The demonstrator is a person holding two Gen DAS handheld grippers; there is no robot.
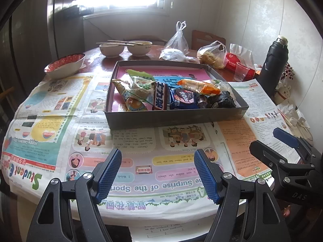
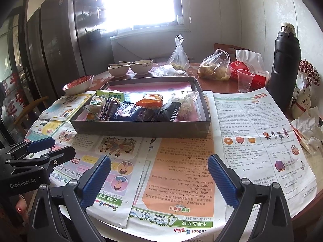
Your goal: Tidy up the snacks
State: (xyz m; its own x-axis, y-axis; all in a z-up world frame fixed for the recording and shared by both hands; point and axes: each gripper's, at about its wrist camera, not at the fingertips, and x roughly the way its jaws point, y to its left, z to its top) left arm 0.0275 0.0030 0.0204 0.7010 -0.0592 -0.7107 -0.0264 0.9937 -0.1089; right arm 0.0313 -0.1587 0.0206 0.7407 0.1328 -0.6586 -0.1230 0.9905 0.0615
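Note:
A shallow dark cardboard box [image 1: 175, 119] [image 2: 141, 130] stands on newspaper in the middle of the round table. Several wrapped snacks lie inside it: a green-and-white packet [image 1: 141, 82], a red-and-white bar [image 1: 160, 96] [image 2: 107, 109], a dark blue packet [image 1: 183, 98] [image 2: 129, 112], an orange packet [image 1: 199, 85] [image 2: 150, 100] and a black packet [image 1: 222, 99] [image 2: 167, 111]. My left gripper [image 1: 158, 157] is open and empty, low over the newspaper in front of the box. My right gripper [image 2: 159, 161] is open and empty, in front of the box's right part; it shows at the right of the left wrist view [image 1: 282, 141].
Newspaper sheets [image 2: 181, 181] cover the near table. Behind the box stand two bowls with chopsticks [image 1: 125, 47], a red-patterned bowl [image 1: 64, 65], plastic bags [image 2: 215, 66], a red tissue pack [image 2: 248, 74], a clear cup [image 2: 244, 80] and a tall black flask [image 2: 284, 64].

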